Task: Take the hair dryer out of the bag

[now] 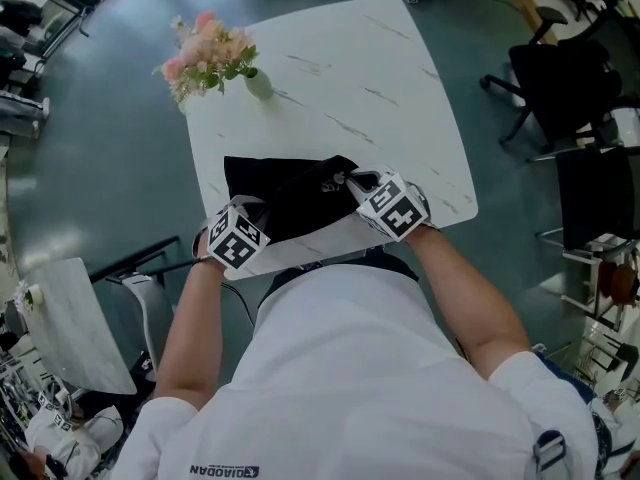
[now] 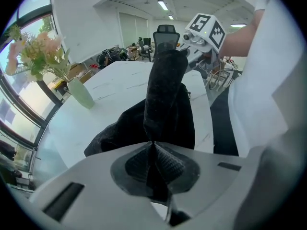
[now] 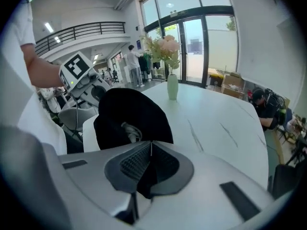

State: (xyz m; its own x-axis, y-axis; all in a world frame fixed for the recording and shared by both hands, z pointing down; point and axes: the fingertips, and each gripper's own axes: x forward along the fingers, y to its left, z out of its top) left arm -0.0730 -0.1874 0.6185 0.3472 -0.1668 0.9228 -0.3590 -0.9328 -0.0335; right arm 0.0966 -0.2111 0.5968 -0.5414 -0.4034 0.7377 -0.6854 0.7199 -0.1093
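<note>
Marble table (image 1: 400, 98) — left claw (image 2: 154, 143) and right claw (image 3: 151, 143) tight on black bag (image 1: 290, 193), contents hidden

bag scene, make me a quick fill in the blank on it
The left gripper and right gripper are both ___ on the bag.
The bag is ___ in colour.
The vase on the table holds ___ flowers.
Missing: shut; black; pink.

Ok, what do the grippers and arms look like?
The left gripper and right gripper are light grey, with dark ribbed pads on the jaws, each topped by a white cube of black square markers. Short white shirt sleeves, bare forearms.
</note>
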